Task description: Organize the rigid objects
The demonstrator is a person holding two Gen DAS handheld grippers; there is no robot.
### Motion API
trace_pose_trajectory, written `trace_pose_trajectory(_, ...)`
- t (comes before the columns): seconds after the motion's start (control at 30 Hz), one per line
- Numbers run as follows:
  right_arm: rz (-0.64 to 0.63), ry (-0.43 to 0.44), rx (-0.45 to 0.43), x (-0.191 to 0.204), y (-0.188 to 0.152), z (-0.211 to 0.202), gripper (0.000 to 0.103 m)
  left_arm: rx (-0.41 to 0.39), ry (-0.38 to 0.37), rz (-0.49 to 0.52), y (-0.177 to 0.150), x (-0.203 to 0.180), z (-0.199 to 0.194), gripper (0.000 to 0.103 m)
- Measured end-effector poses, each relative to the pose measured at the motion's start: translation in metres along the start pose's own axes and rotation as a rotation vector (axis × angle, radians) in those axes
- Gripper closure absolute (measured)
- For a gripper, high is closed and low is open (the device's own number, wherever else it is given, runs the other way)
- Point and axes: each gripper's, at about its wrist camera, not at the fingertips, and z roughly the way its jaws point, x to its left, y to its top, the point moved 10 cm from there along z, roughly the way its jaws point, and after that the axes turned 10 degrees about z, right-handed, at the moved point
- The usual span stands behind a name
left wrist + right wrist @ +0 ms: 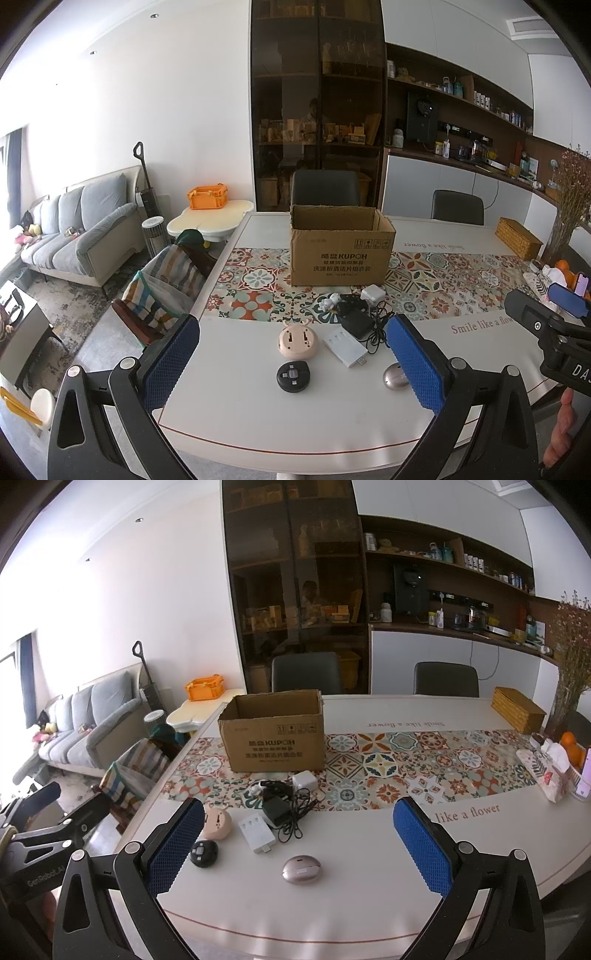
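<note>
gadgets lie clustered before my cardboard box (341, 251), open-topped to receive them: pink disc (298, 341), black puck (293, 376), white adapter (345, 347), silver case (301, 868). my left gripper (295, 369) and right gripper (299, 843) hover above the table (258, 417), jaws spread, holding nothing.

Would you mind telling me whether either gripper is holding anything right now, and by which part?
Nothing is held: the left gripper and right gripper are both open above the table.

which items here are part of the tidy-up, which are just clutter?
Job:
open brown cardboard box
pink round gadget
black round puck
white flat adapter
metallic oval case
black charger with cables
white cube plug

Bystanders:
woven wicker box
oranges
</note>
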Motion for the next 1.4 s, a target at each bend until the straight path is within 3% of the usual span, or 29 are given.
trace_pose_trajectory(0.73,-0.006,-0.001,0.025,0.001,-0.001,0.013,0.001,0.029,-0.003,0.001,-0.008,-0.001,0.017,0.0)
trace_pose_trajectory(1.4,-0.026,-0.013,0.227,-0.01,-0.084,0.097,0.001,0.217,-0.009,0.033,-0.09,-0.013,0.106,0.0)
